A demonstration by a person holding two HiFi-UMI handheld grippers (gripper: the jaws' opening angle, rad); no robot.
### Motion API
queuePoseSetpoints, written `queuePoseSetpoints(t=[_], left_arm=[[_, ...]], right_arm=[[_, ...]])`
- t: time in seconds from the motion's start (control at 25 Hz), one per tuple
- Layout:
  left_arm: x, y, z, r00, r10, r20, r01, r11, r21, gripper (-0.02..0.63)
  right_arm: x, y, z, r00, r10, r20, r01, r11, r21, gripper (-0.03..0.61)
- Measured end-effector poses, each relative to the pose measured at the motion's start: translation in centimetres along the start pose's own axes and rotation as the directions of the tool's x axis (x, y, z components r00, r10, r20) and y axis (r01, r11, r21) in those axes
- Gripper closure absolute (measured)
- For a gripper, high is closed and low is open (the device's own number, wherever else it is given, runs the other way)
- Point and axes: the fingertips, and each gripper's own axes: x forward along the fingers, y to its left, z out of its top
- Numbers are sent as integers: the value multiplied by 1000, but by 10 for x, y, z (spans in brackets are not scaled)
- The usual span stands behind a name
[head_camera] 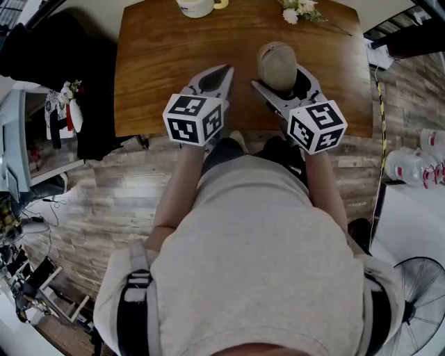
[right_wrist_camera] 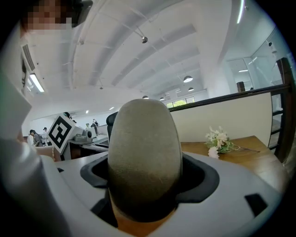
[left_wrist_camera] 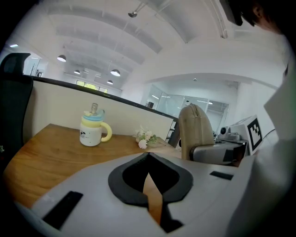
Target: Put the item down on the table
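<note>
A beige fabric pouch [head_camera: 277,64] stands upright between the jaws of my right gripper [head_camera: 281,89], which is shut on its lower part, over the wooden table [head_camera: 160,69]. In the right gripper view the pouch [right_wrist_camera: 144,157] fills the middle of the right gripper [right_wrist_camera: 145,190]. I cannot tell whether its base touches the table. My left gripper [head_camera: 224,71] is shut with nothing in it, just left of the pouch. In the left gripper view the left gripper [left_wrist_camera: 149,159] shows only a thin slit, and the pouch [left_wrist_camera: 196,129] rises at the right.
A white mug [head_camera: 198,7] with a yellow handle and blue lid [left_wrist_camera: 92,132] stands at the table's far edge. A small bunch of white flowers [head_camera: 300,10] lies far right of it [right_wrist_camera: 217,141]. A low partition wall runs behind the table.
</note>
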Motion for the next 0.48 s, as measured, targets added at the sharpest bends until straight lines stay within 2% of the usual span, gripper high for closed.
queuePoseSetpoints(t=[0.28, 0.48], left_arm=[[5, 4, -12, 998, -48, -30, 47, 999, -24, 603], [7, -3, -23, 997, -59, -46, 58, 997, -42, 603]], right_arm=[[-1, 0, -14, 998, -49, -31, 50, 999, 22, 166], [-7, 2, -26, 998, -29, -64, 31, 999, 36, 166]])
